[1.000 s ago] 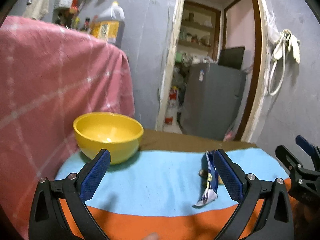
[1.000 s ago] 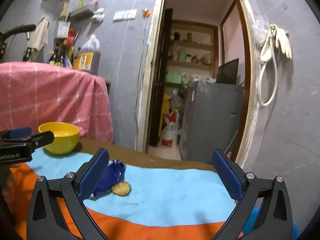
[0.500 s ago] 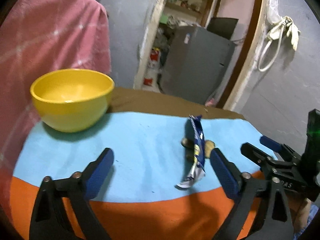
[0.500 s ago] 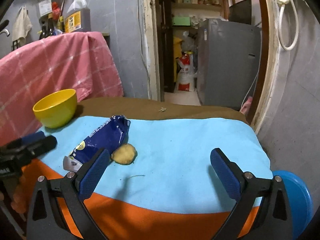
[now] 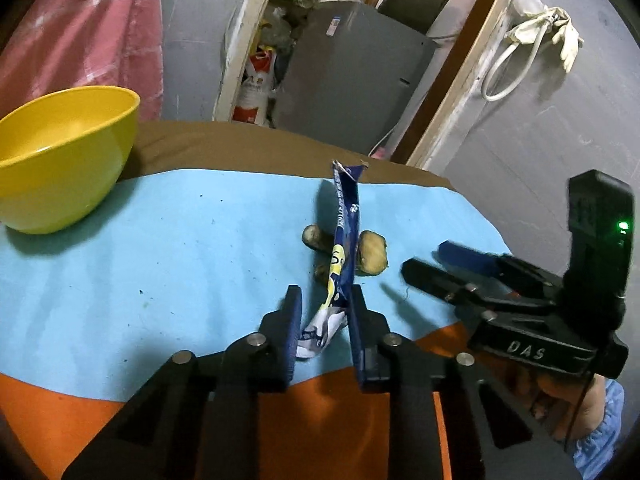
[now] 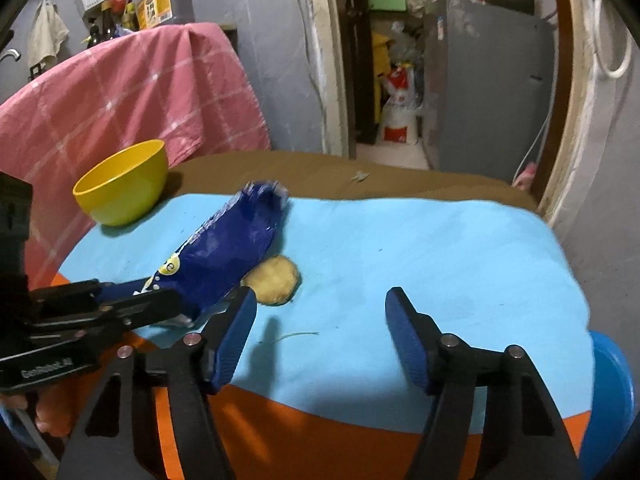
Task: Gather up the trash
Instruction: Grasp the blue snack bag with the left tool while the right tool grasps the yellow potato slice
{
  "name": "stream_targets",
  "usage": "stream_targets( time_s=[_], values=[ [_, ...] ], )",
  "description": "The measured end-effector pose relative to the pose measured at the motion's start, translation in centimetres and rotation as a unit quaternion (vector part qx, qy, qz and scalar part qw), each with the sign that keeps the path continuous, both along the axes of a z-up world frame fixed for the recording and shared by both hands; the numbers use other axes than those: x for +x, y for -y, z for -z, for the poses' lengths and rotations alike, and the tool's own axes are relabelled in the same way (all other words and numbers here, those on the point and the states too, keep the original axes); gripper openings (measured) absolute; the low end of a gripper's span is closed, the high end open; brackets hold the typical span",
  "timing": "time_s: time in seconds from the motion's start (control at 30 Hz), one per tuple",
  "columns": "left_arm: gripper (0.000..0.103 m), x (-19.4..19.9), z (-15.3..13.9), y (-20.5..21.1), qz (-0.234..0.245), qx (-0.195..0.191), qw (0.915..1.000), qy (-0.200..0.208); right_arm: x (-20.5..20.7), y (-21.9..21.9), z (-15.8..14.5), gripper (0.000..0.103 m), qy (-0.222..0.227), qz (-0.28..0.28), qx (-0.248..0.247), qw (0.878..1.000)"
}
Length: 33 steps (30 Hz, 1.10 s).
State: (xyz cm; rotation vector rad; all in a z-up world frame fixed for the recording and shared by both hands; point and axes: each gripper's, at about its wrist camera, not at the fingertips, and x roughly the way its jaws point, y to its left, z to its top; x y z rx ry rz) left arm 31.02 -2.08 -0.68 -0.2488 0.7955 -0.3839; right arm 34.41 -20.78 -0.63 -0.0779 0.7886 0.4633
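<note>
A blue snack wrapper stands on edge on the light-blue cloth; it also shows in the right wrist view. Small brown food scraps lie beside it, one also in the right wrist view. My left gripper has its jaws narrowed around the wrapper's near white end, with a small gap still showing. My right gripper is open and empty, hovering over the cloth right of the wrapper. A yellow bowl stands at the far left, also in the right wrist view.
The table has a blue and orange cover with a brown strip at the back. A pink checked cloth hangs behind the bowl. A blue round object sits off the table's right edge. A doorway and grey fridge stand behind.
My left gripper has moved forward and right to the wrapper and narrowed its jaws around the near end. My right gripper has come closer and narrowed somewhat.
</note>
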Motion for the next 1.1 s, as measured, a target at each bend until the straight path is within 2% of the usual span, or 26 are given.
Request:
stream_targets(
  time_s=[0.07, 0.3, 0.5, 0.63, 0.73, 0.9, 1.1],
  values=[
    [0.008, -0.2, 0.0, -0.4, -0.006, -0.006, 1.0000, 0.004, 0.4, -0.5, 0.5, 0.066, -0.022, -0.009, -0.002, 1.000],
    [0.008, -0.6, 0.2, -2.5, -0.058, -0.039, 0.9976, -0.003, 1.1, -1.6, 0.8, 0.066, -0.043, -0.017, -0.010, 0.999],
    [0.008, -0.7, 0.1, -1.9, -0.053, -0.020, 0.9983, -0.007, 1.1, -3.3, 1.0, 0.062, -0.043, -0.030, -0.043, 0.998],
    [0.008, -0.6, 0.4, -1.8, -0.053, -0.023, 0.9982, -0.014, 1.2, -3.9, 1.1, 0.059, -0.046, -0.042, -0.050, 0.997],
    [0.008, -0.5, 0.4, -1.7, -0.054, -0.017, 0.9983, -0.014, 1.4, -3.8, 1.1, 0.051, -0.055, -0.040, -0.031, 0.997],
    [0.008, -0.4, 0.5, -1.1, -0.055, -0.009, 0.9983, -0.014, 1.9, -2.9, 1.0, 0.031, -0.069, -0.034, 0.006, 0.997],
    [0.008, -0.3, 0.6, -0.8, -0.059, -0.005, 0.9982, -0.013, 1.9, -2.4, 1.0, 0.029, -0.071, -0.033, 0.021, 0.997]
  ],
)
